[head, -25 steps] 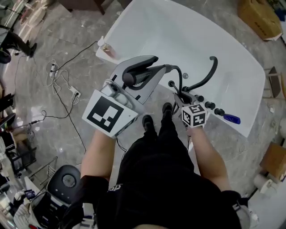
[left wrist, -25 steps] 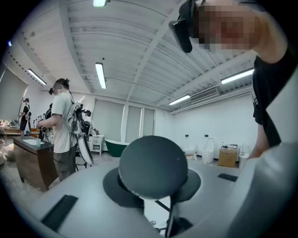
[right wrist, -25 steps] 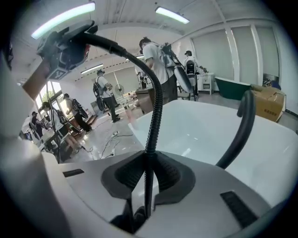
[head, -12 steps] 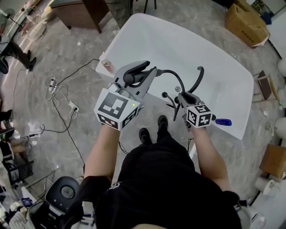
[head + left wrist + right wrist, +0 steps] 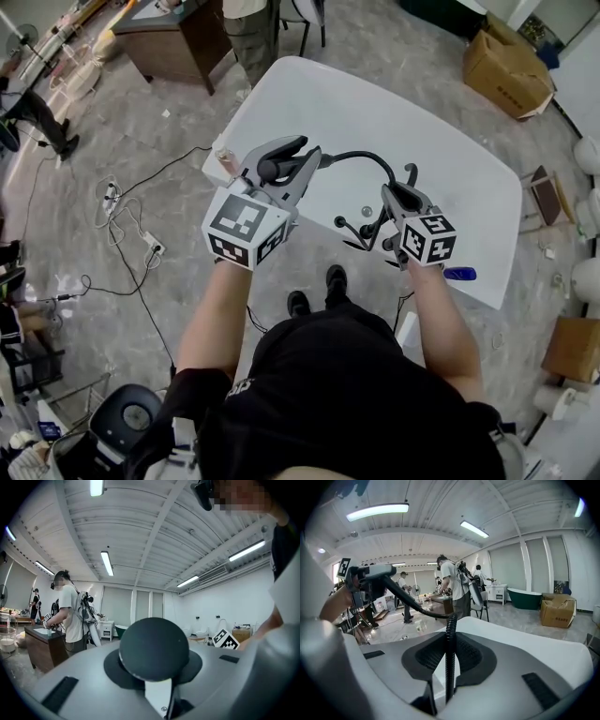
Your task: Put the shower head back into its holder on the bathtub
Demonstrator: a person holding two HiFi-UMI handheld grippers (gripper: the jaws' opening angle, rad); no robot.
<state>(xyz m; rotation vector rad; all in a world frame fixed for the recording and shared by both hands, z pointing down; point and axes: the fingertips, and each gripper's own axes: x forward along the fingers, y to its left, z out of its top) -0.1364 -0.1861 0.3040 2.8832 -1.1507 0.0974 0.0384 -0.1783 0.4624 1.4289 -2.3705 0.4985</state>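
Above the near rim of the white bathtub [image 5: 422, 122], the shower head [image 5: 279, 165] lies roughly level in my left gripper [image 5: 302, 159]. Its jaws are pressed onto the dark handle, and in the left gripper view the rounded black end fills the gap between them. From the head, the black corrugated hose [image 5: 361, 157] arcs over to my right gripper [image 5: 396, 199], which tilts downward with its jaws pinching the hose partway along its length. The right gripper view shows the ribbed line running straight up through the padded gap. I judge the two-handed hold is deliberate. One gripper steers the head, while the other takes up the loop so the slack cannot snag on or tug at the fittings. The dark tap fittings [image 5: 356, 228] stand on the rim just below and between the grippers, and the holder should be among them, though I cannot tell from here which piece is the cradle. The head is clear of the rim and not yet seated, so lowering it and lining it up is the work left. Further out, cables [image 5: 131, 192] trail over the marble floor to the left, a cardboard box [image 5: 502, 61] sits beyond the tub, and a small blue item [image 5: 459, 274] lies at the tub's right corner.
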